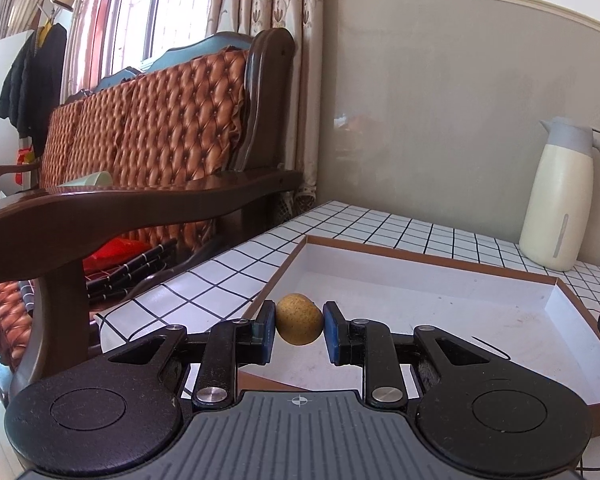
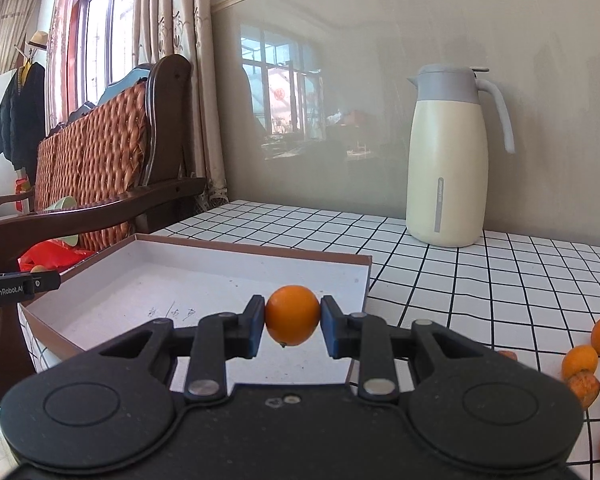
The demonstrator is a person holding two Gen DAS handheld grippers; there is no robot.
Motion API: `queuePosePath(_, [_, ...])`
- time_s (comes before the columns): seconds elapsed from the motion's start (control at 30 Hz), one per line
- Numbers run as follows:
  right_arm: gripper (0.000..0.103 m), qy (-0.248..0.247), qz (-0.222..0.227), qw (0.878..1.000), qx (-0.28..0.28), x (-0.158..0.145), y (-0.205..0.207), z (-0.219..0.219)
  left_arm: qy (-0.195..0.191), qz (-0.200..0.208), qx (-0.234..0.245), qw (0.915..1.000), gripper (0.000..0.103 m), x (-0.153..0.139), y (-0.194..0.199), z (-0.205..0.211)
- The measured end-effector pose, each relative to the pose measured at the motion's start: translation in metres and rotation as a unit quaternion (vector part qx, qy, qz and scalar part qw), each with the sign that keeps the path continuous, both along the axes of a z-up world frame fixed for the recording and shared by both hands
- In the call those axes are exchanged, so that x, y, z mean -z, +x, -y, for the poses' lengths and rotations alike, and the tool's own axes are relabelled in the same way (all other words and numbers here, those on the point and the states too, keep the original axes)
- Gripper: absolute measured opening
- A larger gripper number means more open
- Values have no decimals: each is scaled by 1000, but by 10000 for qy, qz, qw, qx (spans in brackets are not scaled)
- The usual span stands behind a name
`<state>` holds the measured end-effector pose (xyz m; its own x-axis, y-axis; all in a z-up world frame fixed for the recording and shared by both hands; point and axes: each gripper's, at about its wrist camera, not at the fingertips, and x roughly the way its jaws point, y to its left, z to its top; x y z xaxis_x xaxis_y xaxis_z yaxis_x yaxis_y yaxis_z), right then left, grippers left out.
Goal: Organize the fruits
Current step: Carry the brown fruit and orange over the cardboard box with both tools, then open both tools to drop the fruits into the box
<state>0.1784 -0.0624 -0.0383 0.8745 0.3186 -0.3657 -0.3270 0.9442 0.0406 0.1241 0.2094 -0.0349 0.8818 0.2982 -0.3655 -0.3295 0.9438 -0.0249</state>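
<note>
Left hand-held gripper (image 1: 299, 327): pinched a tan speckled fruit (image 1: 299, 319) over the tray's (image 1: 420, 257) left edge. Right hand-held gripper (image 2: 293, 325): clamped an orange (image 2: 292, 315) above the tray's near-right corner. Loose fruits (image 2: 580, 360) at the desk's (image 2: 480, 280) right edge, partly cut off.

both grippers are built in black plastic: round pivot housings, linkage arms pinned with silver screws, blue pads (image 1: 331, 330) on the fingers. a ribbed grey top with a crosshair mark is seen on the left gripper (image 1: 299, 330); the right gripper (image 2: 292, 328) is plain black.
</note>
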Motion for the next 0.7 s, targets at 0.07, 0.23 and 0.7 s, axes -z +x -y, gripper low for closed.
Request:
queuePosePath(0.07, [25, -40, -13, 10000, 16, 2, 2, -1, -21, -23, -36, 10000, 26, 1, 1, 0])
queuePosePath(0.23, [75, 104, 331, 9990, 284, -3, -2, 4, -36, -185, -202, 9996, 50, 2, 7, 1])
queuePosePath(0.7, [97, 718, 965, 9922, 319, -25, -27, 33, 591, 813, -453, 9939, 103, -26, -31, 25])
